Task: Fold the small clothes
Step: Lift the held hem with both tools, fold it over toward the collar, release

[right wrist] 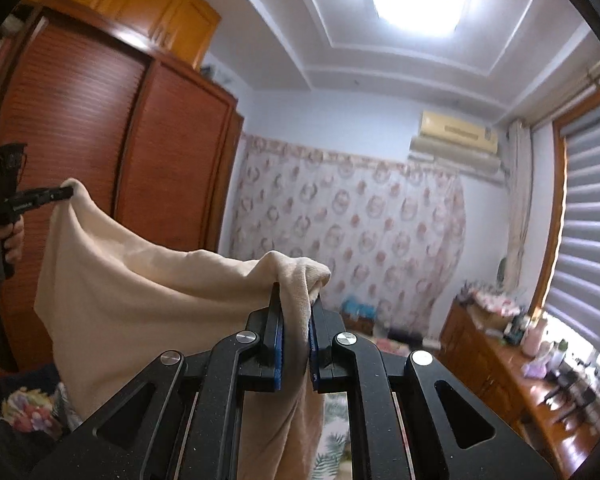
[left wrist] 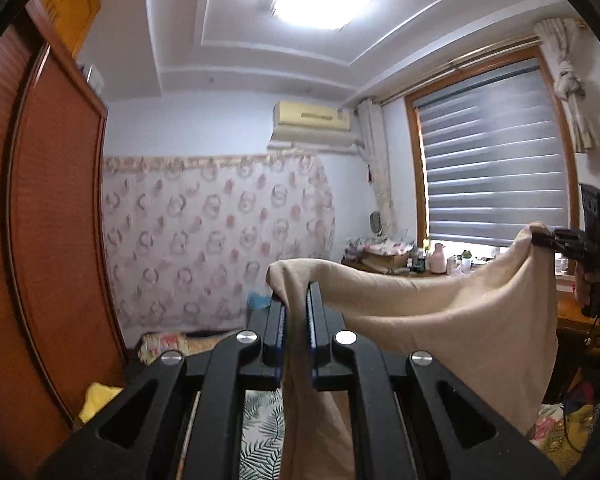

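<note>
Beige garment [left wrist: 440,320]: soft, light, limp; we held it aloft, left gripper [left wrist: 296,320] and right gripper [right wrist: 296,320] each clamping a top corner.

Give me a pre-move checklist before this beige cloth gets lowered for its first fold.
1. Left hand-held gripper pinches a corner of the beige soft cloth garment: ok.
2. Right hand-held gripper pinches the other corner: ok.
3. Top edge taut between the grippers: not ok, it sags.
4. Both corners level: cannot tell.
5. Cloth hangs free below, untwisted: cannot tell, lower part hidden.
6. Leaf-print surface below ready for laying: cannot tell, mostly hidden.
</note>
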Demonstrator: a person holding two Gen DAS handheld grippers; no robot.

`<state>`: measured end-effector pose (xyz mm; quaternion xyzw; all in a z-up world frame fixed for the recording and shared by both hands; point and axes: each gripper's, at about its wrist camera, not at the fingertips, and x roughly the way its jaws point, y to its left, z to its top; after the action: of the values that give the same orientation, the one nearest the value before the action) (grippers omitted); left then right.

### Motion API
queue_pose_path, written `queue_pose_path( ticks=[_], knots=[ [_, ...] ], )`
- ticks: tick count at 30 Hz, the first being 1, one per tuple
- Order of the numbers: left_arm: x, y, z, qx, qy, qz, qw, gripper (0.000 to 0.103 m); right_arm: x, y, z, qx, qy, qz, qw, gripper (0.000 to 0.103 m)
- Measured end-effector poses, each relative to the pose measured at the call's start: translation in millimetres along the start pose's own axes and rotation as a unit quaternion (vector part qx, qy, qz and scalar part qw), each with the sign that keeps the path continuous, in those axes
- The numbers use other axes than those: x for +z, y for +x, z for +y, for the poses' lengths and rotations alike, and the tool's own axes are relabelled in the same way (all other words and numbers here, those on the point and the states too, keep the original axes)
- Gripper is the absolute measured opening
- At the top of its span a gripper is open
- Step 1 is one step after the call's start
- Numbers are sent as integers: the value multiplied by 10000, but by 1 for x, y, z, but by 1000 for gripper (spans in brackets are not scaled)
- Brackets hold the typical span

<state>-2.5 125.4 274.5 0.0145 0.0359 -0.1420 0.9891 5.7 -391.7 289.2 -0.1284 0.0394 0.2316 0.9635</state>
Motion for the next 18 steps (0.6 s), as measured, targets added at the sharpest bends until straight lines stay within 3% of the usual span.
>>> queue_pose_path(
  ticks=[6,18],
  knots=[
    [-60,81,24,285,-124,495,9983,6,-65,92,-4,397,30,491,9980,7],
    [-167,243,44,720,-195,1697,9827,6,-175,286,-33,363,284,1722,9840,7]
  ],
)
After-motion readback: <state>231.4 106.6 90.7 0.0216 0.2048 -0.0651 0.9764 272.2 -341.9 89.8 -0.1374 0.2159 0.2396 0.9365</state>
